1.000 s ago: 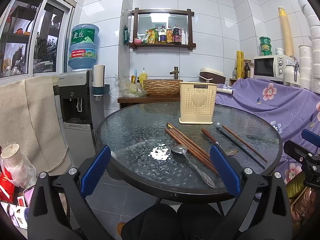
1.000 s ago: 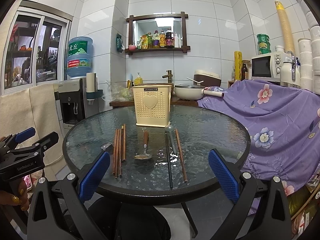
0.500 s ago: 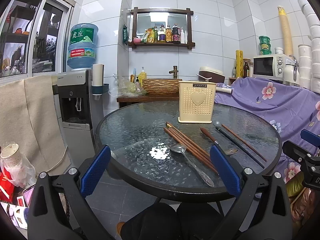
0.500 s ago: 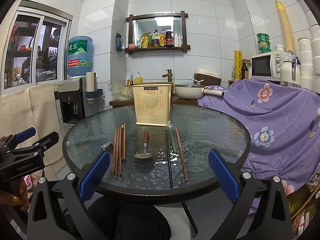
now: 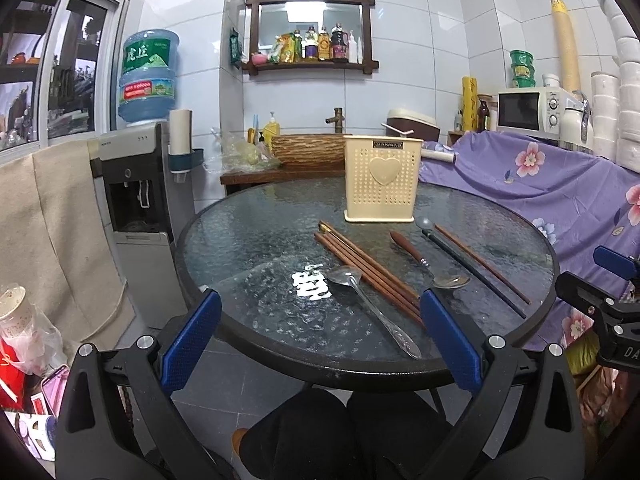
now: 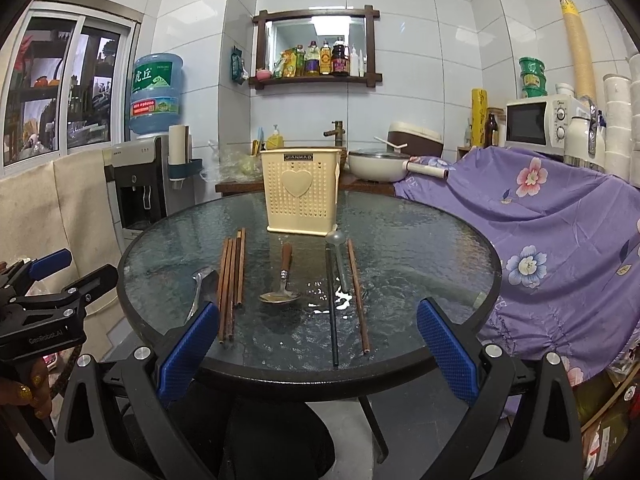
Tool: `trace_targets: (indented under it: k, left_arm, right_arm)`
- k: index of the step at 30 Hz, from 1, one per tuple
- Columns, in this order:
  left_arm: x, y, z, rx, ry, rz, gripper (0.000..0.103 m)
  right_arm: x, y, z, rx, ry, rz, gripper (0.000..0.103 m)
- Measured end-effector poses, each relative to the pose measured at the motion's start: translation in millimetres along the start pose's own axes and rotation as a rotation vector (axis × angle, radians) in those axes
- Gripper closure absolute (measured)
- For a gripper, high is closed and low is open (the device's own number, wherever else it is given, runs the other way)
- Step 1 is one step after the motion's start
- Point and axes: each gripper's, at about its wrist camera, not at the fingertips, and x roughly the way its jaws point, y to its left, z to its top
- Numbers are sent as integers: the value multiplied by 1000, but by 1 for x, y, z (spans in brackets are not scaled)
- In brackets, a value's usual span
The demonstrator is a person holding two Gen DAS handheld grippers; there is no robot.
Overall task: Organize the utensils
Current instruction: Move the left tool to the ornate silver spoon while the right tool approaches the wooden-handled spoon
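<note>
Utensils lie spread on the round glass surface (image 6: 420, 240) in the middle of the right wrist view: a bundle of brown chopsticks (image 6: 231, 280) left of centre, a wooden-handled spoon (image 6: 283, 280) just right of it with its bowl toward the camera, then a dark chopstick (image 6: 331, 304), a long grey spoon (image 6: 338, 258) and a single brown chopstick (image 6: 357, 292) side by side. A plain metal spoon (image 6: 200, 286) lies at the left, partly behind a blue pad. The cream perforated holder (image 6: 301, 192) with a heart on its front stands upright behind them, above centre. In the left wrist view the same holder (image 5: 382, 178) sits upper right of centre and the metal spoon (image 5: 368, 308) runs toward the lower right. The left claw (image 5: 320, 344) is spread wide and grips nothing, low in its frame before the near rim. The right claw (image 6: 314, 348) is likewise wide apart with nothing between its pads, at the bottom of its frame.
</note>
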Motion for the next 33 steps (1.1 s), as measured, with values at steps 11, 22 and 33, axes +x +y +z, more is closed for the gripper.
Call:
trace_targets:
  k: [11, 22, 33]
  left_arm:
    - [23, -8, -5, 10, 87, -58, 5]
    - [39, -28, -17, 49, 156, -108, 6]
    - [50, -34, -18, 69, 184, -139, 14]
  right_arm:
    - [20, 2, -2, -36, 85, -1, 6]
    - [35, 4, -1, -69, 134, 14, 11]
    - [57, 6, 7, -65, 180, 98, 22]
